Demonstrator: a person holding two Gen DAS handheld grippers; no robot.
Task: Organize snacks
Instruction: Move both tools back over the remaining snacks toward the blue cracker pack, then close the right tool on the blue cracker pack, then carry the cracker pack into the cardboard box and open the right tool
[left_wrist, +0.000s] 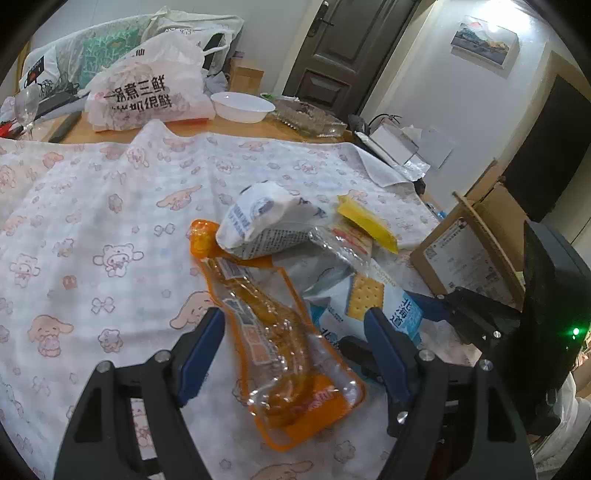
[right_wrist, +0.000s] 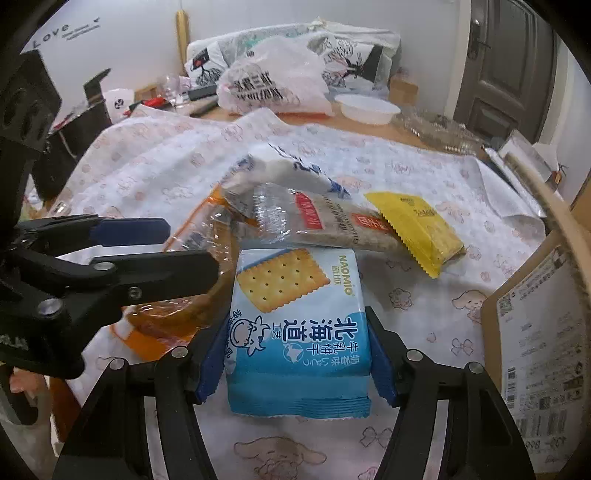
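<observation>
Jaws of the left gripper (left_wrist: 295, 354) stand apart astride the orange pouch (left_wrist: 275, 328), which lies flat on the cloth (left_wrist: 92, 206) over the surface; neither pad looks pressed on it. To take it well, I judge the jaws should sink until the pads flank the pouch's thick middle, then close gently, since the clear film is slack and would slide. A white pack (left_wrist: 260, 221) rests on the pouch's top end and would tip when the pouch is pulled. Behind it lie a clear cracker sleeve (left_wrist: 347, 240) and a yellow packet (left_wrist: 367, 221). Just right of the left jaws sits the blue cracker pack (left_wrist: 373, 306), with the right gripper reaching in from the edge.

From the right wrist, the right gripper (right_wrist: 297, 350) has the cracker pack (right_wrist: 299, 332) between its pads, which seem to touch both sides; it looks clamped. A straight lift should keep it level. The left gripper (right_wrist: 140, 243) crowds in from the left, close to the pack, so the two could bump. A cardboard box (right_wrist: 535, 350) stands close on the right, perhaps the place for the snacks.
</observation>
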